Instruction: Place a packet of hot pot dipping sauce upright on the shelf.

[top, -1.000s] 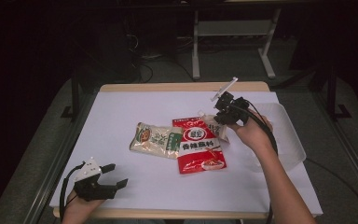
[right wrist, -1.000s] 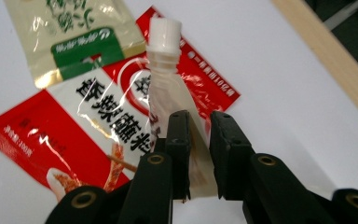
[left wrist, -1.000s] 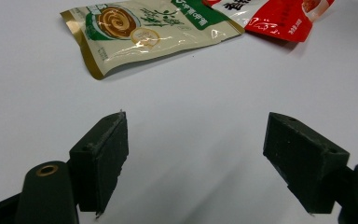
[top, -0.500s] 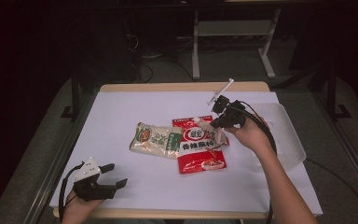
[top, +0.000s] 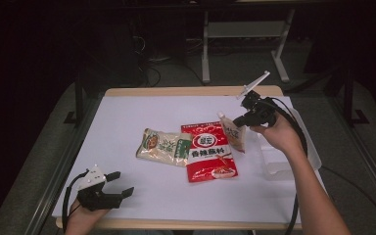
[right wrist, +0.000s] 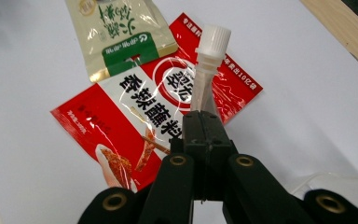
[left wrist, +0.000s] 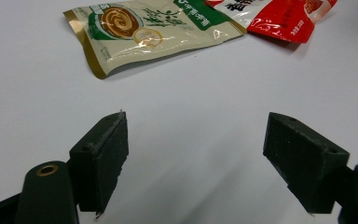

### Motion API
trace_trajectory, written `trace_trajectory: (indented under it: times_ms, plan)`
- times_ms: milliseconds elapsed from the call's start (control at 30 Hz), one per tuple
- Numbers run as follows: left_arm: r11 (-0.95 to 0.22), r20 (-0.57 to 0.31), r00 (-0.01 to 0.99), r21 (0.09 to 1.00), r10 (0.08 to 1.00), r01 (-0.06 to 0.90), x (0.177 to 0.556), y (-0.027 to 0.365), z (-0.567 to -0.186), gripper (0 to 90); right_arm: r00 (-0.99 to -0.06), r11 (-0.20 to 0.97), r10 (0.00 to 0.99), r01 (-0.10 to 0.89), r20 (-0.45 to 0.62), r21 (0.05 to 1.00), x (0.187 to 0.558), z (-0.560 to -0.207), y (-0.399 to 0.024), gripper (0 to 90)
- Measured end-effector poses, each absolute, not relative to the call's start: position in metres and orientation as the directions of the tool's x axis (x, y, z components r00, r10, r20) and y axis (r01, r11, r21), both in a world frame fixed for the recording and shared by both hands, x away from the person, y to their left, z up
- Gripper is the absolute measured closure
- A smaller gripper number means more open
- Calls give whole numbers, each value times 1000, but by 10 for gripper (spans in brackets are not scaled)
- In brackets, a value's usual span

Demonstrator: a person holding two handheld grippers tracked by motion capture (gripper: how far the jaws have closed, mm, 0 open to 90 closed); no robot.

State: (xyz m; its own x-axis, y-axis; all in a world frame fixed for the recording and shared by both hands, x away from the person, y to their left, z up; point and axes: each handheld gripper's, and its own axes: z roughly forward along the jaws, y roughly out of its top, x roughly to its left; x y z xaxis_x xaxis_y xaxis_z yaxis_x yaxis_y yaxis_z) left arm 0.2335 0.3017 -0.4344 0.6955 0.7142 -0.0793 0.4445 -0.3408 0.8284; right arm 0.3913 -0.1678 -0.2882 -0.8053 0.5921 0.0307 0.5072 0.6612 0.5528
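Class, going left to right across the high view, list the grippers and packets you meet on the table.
Left gripper → beige packet → red packet → spouted pouch → right gripper → clear tray

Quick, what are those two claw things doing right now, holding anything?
Left gripper: open, holding nothing, low over the white table.
Right gripper: closed on a spouted pouch, lifted clear of the table.

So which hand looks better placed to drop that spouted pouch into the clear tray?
Probably the right. The right gripper is clamped on the spouted pouch beside the clear tray, while the left gripper sits open at the near table edge.
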Motion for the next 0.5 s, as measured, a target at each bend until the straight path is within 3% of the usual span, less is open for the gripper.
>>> trace_trajectory:
  times_ms: [500]
  plan:
    - [-348, -73, 697, 827, 713, 442, 234, 301, -435, 219, -818, 660, 573, 494, 45, 566, 378, -268, -188, 900]
